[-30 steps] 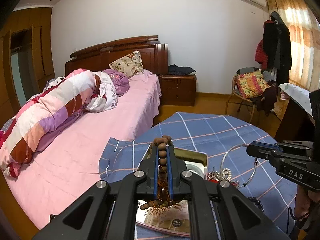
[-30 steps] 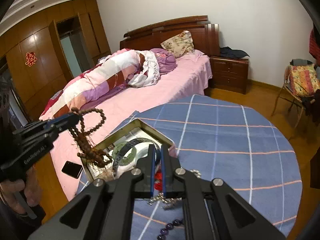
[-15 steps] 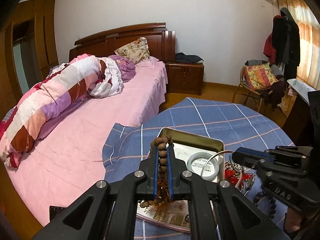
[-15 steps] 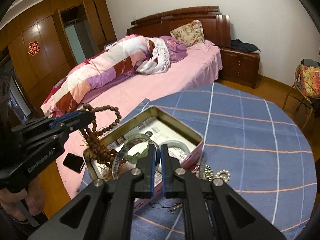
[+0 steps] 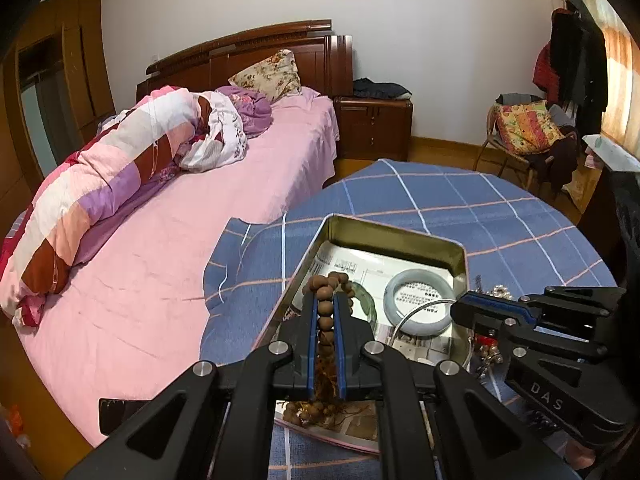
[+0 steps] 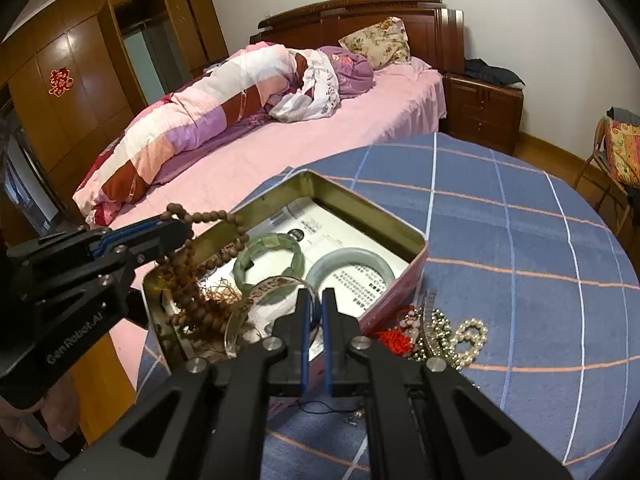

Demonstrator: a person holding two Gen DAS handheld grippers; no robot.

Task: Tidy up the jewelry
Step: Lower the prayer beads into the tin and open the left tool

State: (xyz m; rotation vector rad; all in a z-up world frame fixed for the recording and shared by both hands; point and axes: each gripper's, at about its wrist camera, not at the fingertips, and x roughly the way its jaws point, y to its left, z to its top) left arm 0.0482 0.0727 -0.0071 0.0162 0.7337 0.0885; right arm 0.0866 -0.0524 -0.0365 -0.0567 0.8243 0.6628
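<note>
Lettered Tools Over the Tin

Here, "DAS" on right tool (image 6: 314, 300), pinched on a thin silver bangle (image 5: 416, 312); "Gen Robot.AI" on left tool (image 5: 325, 308), clamped on brown prayer beads (image 6: 192, 284). Both over the open tin (image 6: 360, 216) near tabletop's (image 6: 520, 240) bed-side edge. Blue plaid cloth; pink bed (image 6: 320, 140) beyond.

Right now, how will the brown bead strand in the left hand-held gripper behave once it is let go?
Likely floppy: the brown bead strand hangs limp from the left hand-held gripper and piles in the tin. It should slump, not roll. Its tassel may snag.
</note>
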